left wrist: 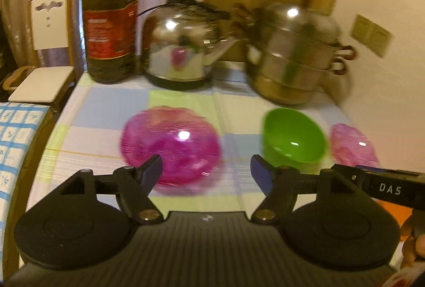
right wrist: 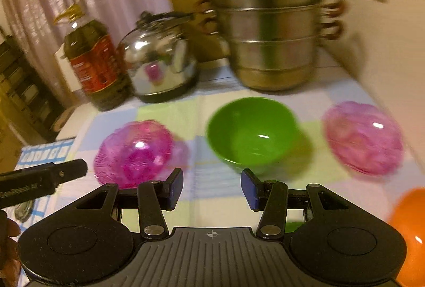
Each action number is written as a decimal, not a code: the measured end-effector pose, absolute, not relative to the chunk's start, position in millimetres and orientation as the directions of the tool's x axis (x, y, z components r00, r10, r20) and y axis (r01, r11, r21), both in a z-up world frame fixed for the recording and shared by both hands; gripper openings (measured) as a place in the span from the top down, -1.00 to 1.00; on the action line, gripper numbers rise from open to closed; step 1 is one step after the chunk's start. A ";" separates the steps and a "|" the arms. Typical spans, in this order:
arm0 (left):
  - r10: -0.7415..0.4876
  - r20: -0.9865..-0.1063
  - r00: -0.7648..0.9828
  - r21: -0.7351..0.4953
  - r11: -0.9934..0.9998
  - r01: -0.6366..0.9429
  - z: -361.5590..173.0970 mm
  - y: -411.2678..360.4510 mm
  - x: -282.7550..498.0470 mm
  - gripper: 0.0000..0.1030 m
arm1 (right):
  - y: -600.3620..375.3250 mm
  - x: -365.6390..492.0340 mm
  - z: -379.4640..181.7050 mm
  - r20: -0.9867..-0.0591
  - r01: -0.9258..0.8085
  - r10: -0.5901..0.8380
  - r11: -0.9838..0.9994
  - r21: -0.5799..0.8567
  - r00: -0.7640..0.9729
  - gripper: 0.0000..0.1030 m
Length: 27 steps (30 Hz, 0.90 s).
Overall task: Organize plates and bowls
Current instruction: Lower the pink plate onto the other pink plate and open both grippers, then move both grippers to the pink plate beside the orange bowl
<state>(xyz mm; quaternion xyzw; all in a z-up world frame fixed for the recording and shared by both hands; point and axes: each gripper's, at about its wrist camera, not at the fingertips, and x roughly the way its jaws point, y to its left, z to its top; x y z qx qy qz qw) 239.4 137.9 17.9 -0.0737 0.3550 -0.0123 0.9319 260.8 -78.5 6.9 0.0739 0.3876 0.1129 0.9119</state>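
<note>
A magenta clear plate [left wrist: 170, 146] [right wrist: 135, 152] lies on the checked tablecloth, left of a green bowl [left wrist: 293, 139] [right wrist: 252, 133]. A paler pink clear plate [left wrist: 353, 144] [right wrist: 362, 136] lies to the bowl's right. An orange bowl [right wrist: 409, 223] shows at the right wrist view's lower right edge. My left gripper [left wrist: 205, 174] hangs open above the cloth, just in front of the magenta plate, nothing between its fingers. My right gripper [right wrist: 212, 190] is open too, empty, in front of the green bowl. Both views are blurred.
At the table's back stand an oil bottle [left wrist: 110, 29] [right wrist: 93, 58], a steel kettle [left wrist: 180, 47] [right wrist: 159, 61] and a stacked steel steamer pot [left wrist: 294, 53] [right wrist: 271, 32]. A wall runs along the right. A white chair [left wrist: 45, 53] stands left of the table.
</note>
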 end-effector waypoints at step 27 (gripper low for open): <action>-0.222 -0.630 0.744 -0.196 0.973 0.124 51.6 -21.7 127.7 -0.36 | -243.4 106.1 71.3 -0.655 0.065 0.050 0.986 0.151 0.754 0.06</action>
